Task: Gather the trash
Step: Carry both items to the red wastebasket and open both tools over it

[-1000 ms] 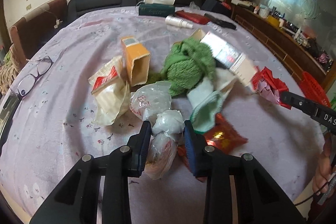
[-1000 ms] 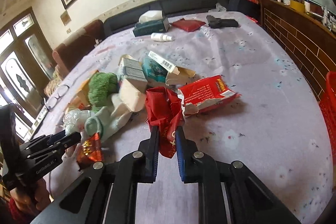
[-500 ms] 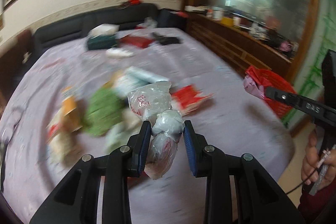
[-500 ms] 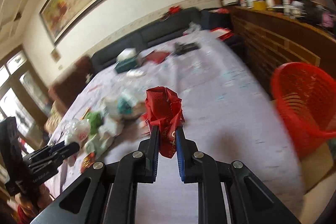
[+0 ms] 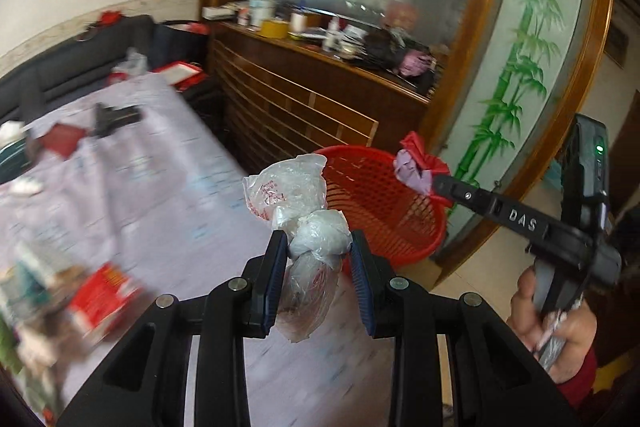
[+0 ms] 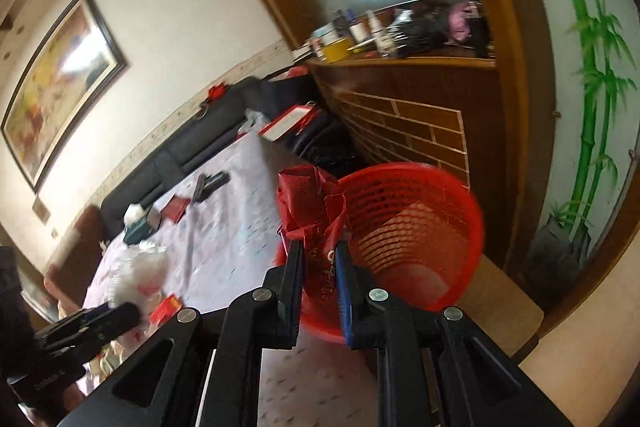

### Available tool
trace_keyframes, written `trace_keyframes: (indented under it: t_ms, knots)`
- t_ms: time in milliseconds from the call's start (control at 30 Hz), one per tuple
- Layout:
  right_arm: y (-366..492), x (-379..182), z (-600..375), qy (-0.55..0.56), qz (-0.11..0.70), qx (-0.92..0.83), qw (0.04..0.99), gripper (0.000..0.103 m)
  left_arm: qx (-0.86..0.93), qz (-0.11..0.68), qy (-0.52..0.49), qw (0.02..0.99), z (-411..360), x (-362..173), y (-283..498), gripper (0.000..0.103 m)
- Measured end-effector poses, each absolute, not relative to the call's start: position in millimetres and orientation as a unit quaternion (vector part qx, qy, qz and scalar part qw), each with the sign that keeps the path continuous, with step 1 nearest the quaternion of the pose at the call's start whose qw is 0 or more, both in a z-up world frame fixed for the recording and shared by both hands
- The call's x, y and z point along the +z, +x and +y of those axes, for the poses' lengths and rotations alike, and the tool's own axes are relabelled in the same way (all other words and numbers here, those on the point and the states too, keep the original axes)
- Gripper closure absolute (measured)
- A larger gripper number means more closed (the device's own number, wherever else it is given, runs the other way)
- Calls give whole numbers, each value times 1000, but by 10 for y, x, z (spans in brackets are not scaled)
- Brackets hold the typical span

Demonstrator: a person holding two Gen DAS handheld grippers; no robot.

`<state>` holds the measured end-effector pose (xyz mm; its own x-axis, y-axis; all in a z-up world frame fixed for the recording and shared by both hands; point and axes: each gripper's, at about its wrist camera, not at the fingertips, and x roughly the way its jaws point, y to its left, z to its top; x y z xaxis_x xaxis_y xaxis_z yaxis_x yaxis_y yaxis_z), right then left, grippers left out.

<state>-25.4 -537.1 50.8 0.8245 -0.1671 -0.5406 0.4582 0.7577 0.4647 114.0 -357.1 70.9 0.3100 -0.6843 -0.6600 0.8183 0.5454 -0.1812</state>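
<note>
My left gripper (image 5: pixel 318 247) is shut on a knotted clear plastic bag (image 5: pixel 296 199) and holds it in the air over the table's right edge, just left of the red mesh trash basket (image 5: pixel 384 203). My right gripper (image 6: pixel 318 251) is shut on a crumpled red wrapper (image 6: pixel 312 203) and holds it beside the basket's rim (image 6: pixel 440 179). In the left wrist view the right gripper (image 5: pixel 430 185) reaches over the basket with the red wrapper (image 5: pixel 416 163).
The table with the lilac cloth (image 5: pixel 132 195) carries more blurred litter at the left, including a red packet (image 5: pixel 104 301). A wooden cabinet (image 5: pixel 320 99) stands behind the basket. A dark sofa (image 6: pixel 180 155) runs along the far wall.
Both grippers have swung right from the litter pile toward the red basket, each still holding its item. The basket now lies close in front of both.
</note>
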Motion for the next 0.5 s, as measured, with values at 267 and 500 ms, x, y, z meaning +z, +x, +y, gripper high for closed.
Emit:
trace_keyframes:
  t_ms: [267, 500]
  knots:
    - [-196, 308, -5888, 325, 248, -199, 890, 83, -476, 396, 100, 779, -4462, 428, 1349, 57]
    - [-157, 221, -6006, 321, 254, -217, 886, 58, -466, 391, 87, 789, -4232, 491, 1359, 48]
